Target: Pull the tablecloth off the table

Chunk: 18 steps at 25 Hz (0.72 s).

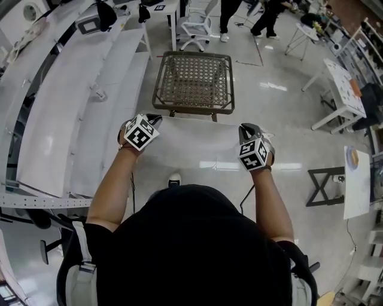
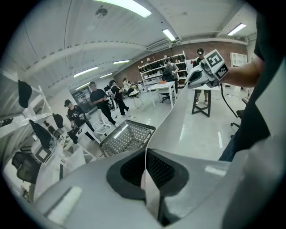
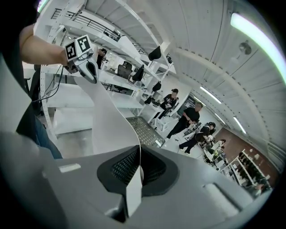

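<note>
The pale grey tablecloth [image 1: 194, 143] hangs stretched between my two grippers, held up clear of the small woven rattan table [image 1: 193, 80] farther ahead, whose top is bare. My left gripper [image 1: 154, 120] is shut on the cloth's left edge and my right gripper [image 1: 248, 129] on its right edge. In the left gripper view the jaws [image 2: 145, 172] pinch the cloth [image 2: 178, 112], which runs up to the right gripper [image 2: 196, 77]; the table [image 2: 127, 136] lies beyond. In the right gripper view the jaws [image 3: 138, 172] clamp the cloth [image 3: 107, 120], which leads to the left gripper [image 3: 89, 69].
Long white shelving [image 1: 78, 107] runs down the left. An office chair [image 1: 197, 27] and standing people [image 1: 245, 15] are beyond the table. A white desk [image 1: 341, 83] and a black folding stand [image 1: 323, 185] sit at the right on the glossy floor.
</note>
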### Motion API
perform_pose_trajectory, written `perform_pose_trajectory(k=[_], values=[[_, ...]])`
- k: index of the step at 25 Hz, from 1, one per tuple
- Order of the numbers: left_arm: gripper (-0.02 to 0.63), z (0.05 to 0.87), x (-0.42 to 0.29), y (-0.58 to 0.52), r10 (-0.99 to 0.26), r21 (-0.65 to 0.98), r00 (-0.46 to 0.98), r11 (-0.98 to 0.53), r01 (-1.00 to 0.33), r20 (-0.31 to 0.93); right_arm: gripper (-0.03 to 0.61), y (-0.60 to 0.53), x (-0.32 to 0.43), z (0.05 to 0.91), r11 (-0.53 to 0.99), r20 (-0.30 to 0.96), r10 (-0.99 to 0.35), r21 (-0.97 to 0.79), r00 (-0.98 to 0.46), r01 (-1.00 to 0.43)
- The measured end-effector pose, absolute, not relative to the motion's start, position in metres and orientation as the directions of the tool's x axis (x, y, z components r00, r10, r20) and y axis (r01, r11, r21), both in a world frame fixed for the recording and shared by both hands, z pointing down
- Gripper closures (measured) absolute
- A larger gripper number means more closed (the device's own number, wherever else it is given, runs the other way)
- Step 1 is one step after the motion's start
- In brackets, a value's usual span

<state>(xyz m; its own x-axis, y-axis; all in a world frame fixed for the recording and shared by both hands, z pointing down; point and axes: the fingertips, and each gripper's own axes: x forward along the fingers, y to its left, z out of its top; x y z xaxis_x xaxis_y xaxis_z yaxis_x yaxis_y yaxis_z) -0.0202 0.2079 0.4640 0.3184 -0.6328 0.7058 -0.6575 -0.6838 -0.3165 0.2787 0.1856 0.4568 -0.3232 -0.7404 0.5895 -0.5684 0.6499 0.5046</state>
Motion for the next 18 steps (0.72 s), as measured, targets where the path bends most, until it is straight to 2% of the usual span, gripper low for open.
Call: perform_pose_trajectory(k=[18], values=[[0.612,0.476,-0.015,0.222,-0.618,-0.289,0.334,-0.691,-0.663,0.711,0.543,0.191,0.277,0.457,0.665,0.592,-0.726,0.471,-0.350,-0.580]])
